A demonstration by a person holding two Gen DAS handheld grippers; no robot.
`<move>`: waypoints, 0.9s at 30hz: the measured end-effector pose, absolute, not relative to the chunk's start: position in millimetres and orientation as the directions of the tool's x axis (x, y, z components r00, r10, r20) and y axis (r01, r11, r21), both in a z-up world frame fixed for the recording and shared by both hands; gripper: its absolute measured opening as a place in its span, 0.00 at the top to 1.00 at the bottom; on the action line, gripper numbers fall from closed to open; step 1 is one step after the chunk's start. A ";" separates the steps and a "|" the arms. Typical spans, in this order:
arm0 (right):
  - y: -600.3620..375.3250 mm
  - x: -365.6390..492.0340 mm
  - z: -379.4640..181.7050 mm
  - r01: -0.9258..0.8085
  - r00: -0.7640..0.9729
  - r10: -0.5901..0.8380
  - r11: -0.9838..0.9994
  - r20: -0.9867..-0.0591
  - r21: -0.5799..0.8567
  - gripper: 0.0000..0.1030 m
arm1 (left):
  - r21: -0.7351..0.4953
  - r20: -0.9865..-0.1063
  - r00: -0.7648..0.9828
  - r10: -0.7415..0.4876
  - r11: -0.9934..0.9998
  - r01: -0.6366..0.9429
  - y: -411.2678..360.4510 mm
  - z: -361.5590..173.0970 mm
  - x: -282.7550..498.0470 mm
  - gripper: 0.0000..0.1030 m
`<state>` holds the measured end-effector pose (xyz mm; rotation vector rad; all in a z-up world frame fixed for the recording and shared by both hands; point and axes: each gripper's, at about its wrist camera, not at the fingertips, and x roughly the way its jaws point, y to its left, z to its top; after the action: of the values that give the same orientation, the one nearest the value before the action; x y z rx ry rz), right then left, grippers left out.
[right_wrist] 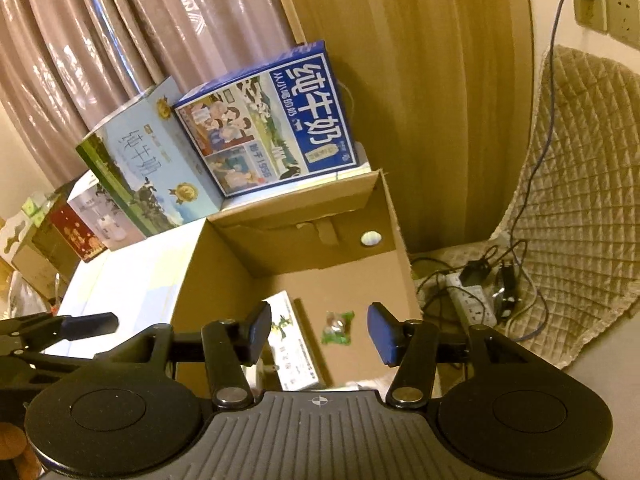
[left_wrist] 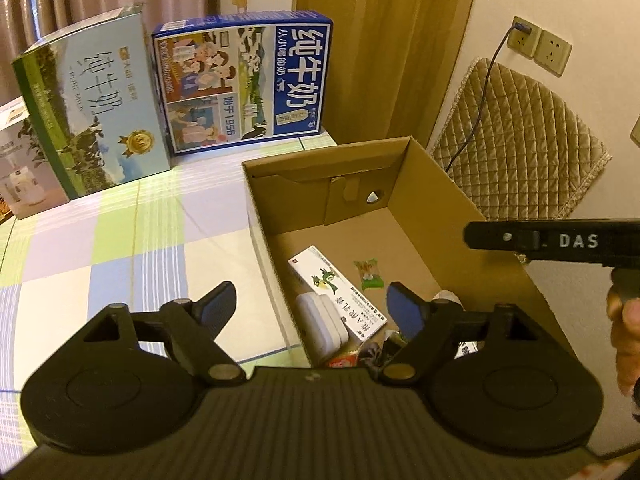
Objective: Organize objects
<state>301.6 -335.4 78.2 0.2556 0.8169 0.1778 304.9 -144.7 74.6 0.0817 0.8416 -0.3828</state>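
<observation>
Both grippers empty, fingers spread wide apart on each. Left gripper (left_wrist: 310, 304) hangs over the left wall of the open cardboard box (left_wrist: 460, 196): one finger is above the checked cloth on the counter (left_wrist: 120, 248), the other is above the box interior. Right gripper (right_wrist: 318, 330) is over the same box (right_wrist: 236, 256), pointing down into it; nothing between its fingers. Inside the box, on the floor of it: a white medicine carton with a green dragon print (left_wrist: 340, 292), a small green-wrapped candy (left_wrist: 370, 274) just beside it and apart from it, a white rounded case (left_wrist: 320, 320) touching the carton's near side, plus some red and dark packets at the near end, too hidden to identify. In the right wrist view the carton (right_wrist: 294, 344) and candy (right_wrist: 339, 327) lie between the spread fingers, well below them. Behind the box on the counter stand a blue milk carton box (left_wrist: 244, 80) and a green-and-pale-blue milk box (left_wrist: 92, 100), upright, side by side. A person's hand (left_wrist: 626, 340) shows at the right edge.
</observation>
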 end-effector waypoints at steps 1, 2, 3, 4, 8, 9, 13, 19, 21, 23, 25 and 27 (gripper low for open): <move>-335.9 297.9 80.9 -0.060 0.674 0.250 0.957 -0.695 0.285 0.50 | -0.078 -0.738 0.606 -0.296 0.930 0.360 -143.5 76.2 301.4 0.19; -335.6 293.5 84.0 -0.063 0.676 0.244 0.959 -0.696 0.276 0.49 | -0.076 -0.737 0.609 -0.294 0.931 0.358 -142.0 78.3 296.8 0.18; -335.2 288.1 88.0 -0.066 0.677 0.237 0.962 -0.697 0.263 0.49 | -0.076 -0.734 0.611 -0.295 0.931 0.357 -140.8 80.2 292.5 0.15; -334.3 282.3 91.0 -0.069 0.677 0.232 0.965 -0.699 0.253 0.47 | -0.081 -0.730 0.615 -0.297 0.932 0.353 -138.6 82.9 286.8 0.12; -329.5 256.6 101.2 -0.081 0.671 0.215 0.972 -0.710 0.219 0.40 | -0.074 -0.719 0.631 -0.290 0.936 0.345 -131.7 92.3 264.6 0.05; -327.9 250.4 103.5 -0.083 0.670 0.212 0.974 -0.712 0.212 0.38 | -0.070 -0.718 0.634 -0.287 0.936 0.344 -130.7 94.3 258.3 0.02; -324.1 222.2 113.9 -0.088 0.665 0.208 0.976 -0.717 0.202 0.29 | -0.068 -0.707 0.646 -0.287 0.937 0.343 -123.3 101.9 229.8 0.01; -315.2 178.3 129.4 -0.100 0.674 0.169 0.985 -0.719 0.138 0.12 | -0.090 -0.697 0.660 -0.279 0.948 0.306 -105.1 109.2 189.6 0.01; -312.8 163.7 132.7 -0.103 0.674 0.161 0.987 -0.721 0.125 0.10 | -0.091 -0.690 0.672 -0.269 0.953 0.288 -99.2 113.1 174.3 0.01; -312.1 151.1 134.4 -0.105 0.672 0.162 0.987 -0.722 0.124 0.08 | -0.096 -0.678 0.684 -0.269 0.955 0.281 -93.7 117.4 159.6 0.01; -310.5 138.5 134.8 -0.101 0.669 0.159 0.987 -0.726 0.123 0.07 | -0.092 -0.677 0.690 -0.258 0.959 0.268 -89.0 120.7 147.3 0.01; -308.5 125.8 134.6 -0.100 0.664 0.158 0.987 -0.731 0.122 0.06 | -0.094 -0.672 0.693 -0.259 0.959 0.267 -84.8 124.1 135.3 0.01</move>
<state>125.8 -308.5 134.6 0.0732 0.8320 0.1460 135.3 -84.8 124.1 0.0117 0.7489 -0.2937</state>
